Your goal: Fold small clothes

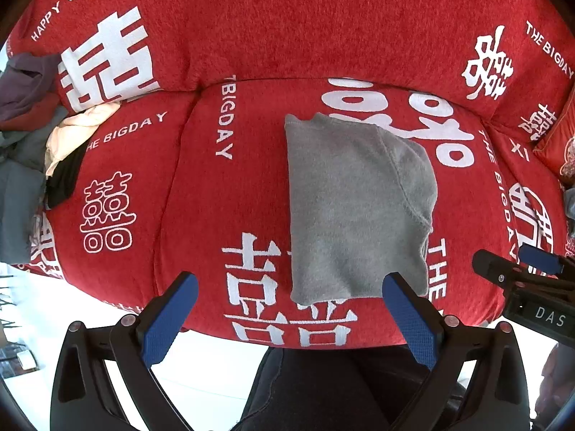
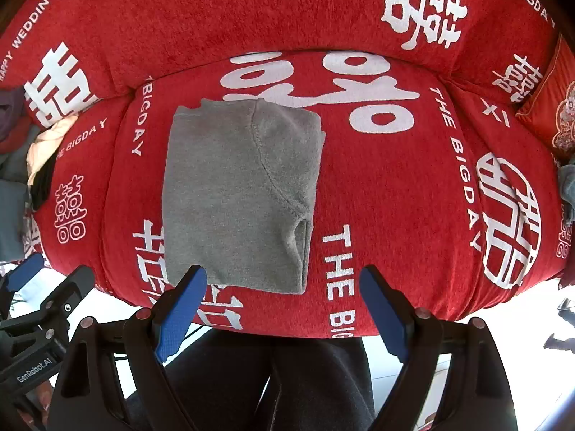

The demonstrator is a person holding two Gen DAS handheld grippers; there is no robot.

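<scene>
A grey fleece garment lies folded into a compact rectangle on the red sofa seat; the right wrist view shows the same garment with a curved seam across it. My left gripper hangs open above the seat's front edge, near the garment's near edge, nothing between its blue pads. My right gripper is open too, its left pad over the garment's near corner without holding it. Each gripper shows at the edge of the other's view.
A pile of other clothes, cream, black, purple and grey-blue, lies at the sofa's left end. A red embroidered cushion sits at the right end. A person's dark trousers are below the seat front, with pale floor to either side.
</scene>
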